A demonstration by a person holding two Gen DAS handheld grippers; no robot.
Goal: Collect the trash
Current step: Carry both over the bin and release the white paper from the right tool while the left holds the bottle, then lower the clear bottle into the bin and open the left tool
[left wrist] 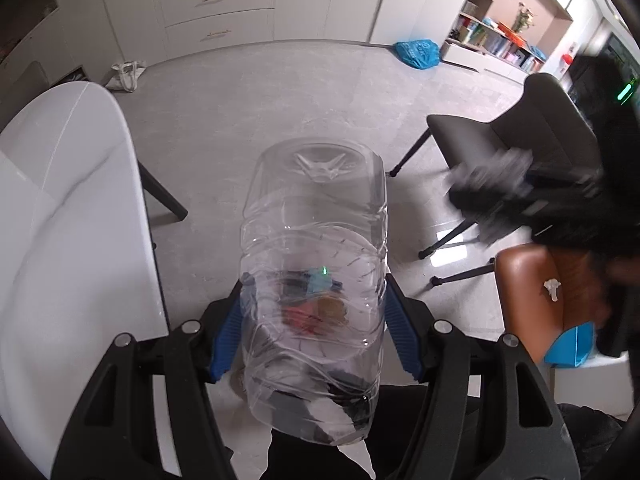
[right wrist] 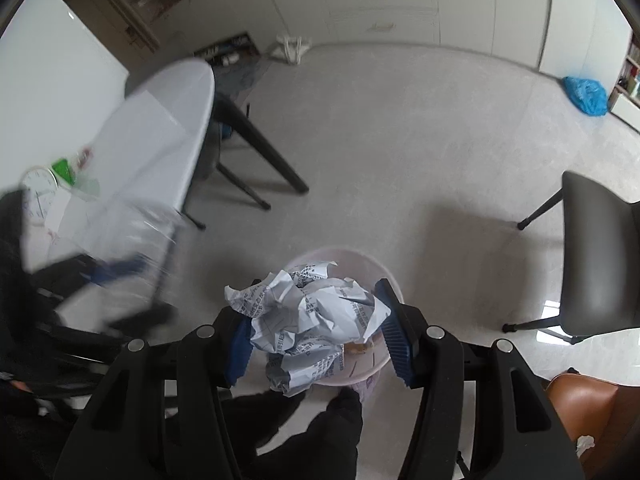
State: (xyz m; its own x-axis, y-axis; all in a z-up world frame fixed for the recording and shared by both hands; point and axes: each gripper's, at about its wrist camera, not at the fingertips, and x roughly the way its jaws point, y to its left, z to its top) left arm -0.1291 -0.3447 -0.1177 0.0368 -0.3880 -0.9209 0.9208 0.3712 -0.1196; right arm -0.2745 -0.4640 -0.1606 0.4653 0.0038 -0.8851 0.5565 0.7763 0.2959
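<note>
My left gripper point(left wrist: 314, 316) is shut on a clear empty plastic bottle point(left wrist: 316, 248), held bottom end forward above the floor. My right gripper point(right wrist: 316, 320) is shut on a crumpled ball of printed paper point(right wrist: 312, 312), held right above a pale pink trash bin point(right wrist: 382, 276) on the floor. Something orange point(right wrist: 360, 347) lies inside the bin. The right gripper shows blurred at the right of the left wrist view point(left wrist: 516, 196). The left gripper with the bottle shows blurred at the left of the right wrist view point(right wrist: 116, 264).
A white table point(left wrist: 60, 208) stands at the left, with a clock point(right wrist: 38, 194) and a green item point(right wrist: 64, 170) on it. A grey chair point(right wrist: 600, 252) and a brown chair point(left wrist: 536, 300) bearing a small crumpled tissue point(left wrist: 551, 290) stand at the right. A blue bag point(left wrist: 418, 53) lies far off.
</note>
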